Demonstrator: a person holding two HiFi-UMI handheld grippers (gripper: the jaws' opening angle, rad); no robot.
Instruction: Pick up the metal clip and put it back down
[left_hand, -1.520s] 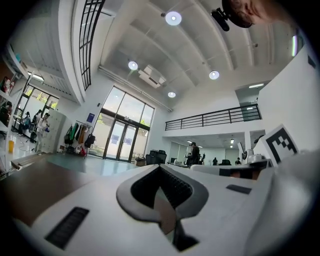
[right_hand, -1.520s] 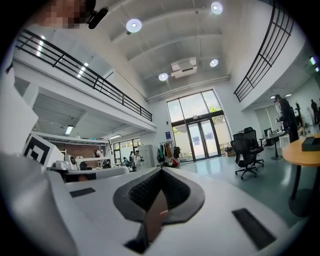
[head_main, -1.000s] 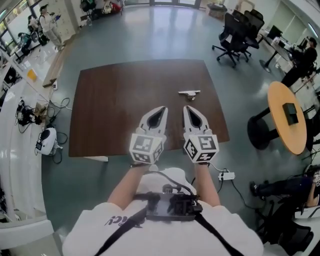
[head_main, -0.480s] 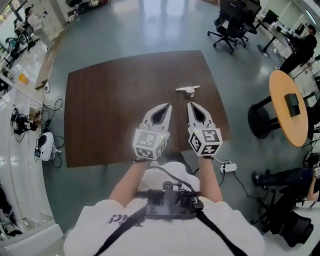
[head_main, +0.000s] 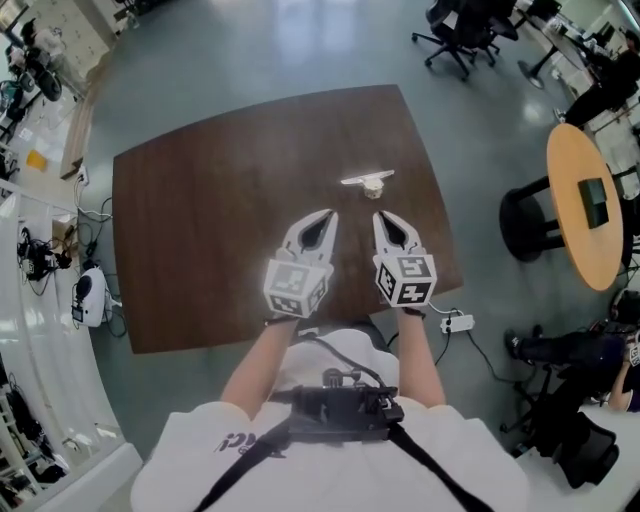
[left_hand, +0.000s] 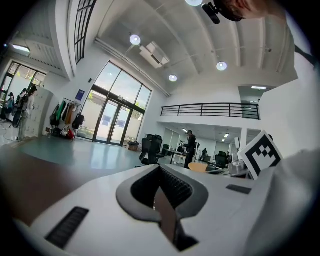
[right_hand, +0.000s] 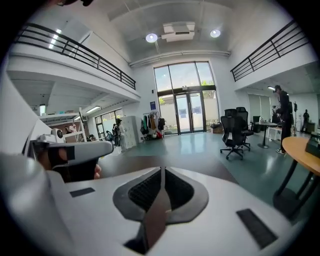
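Judging from the head view, the task has not really begun. The metal clip (head_main: 367, 181) lies flat on the brown table (head_main: 200, 230), toward its far right part, and nothing touches it. Both grippers hover side by side over the near part of the table, pointing forward. The right gripper (head_main: 386, 219) is the nearer one: its tip is a little short of the clip and almost in line with it. The left gripper (head_main: 322, 218) is further to the left.

In each gripper view the two jaws are pressed together. The dark pads meet along a thin line and nothing is between them. Neither of these views shows the clip, only the room beyond.

So all the steps are left, I think. One gripper, most likely the right one, must open its jaws, come down around the clip, close and lift. Then it must put the clip back on the table and let it go. The clip looks thin and low, so the grasp may need care.
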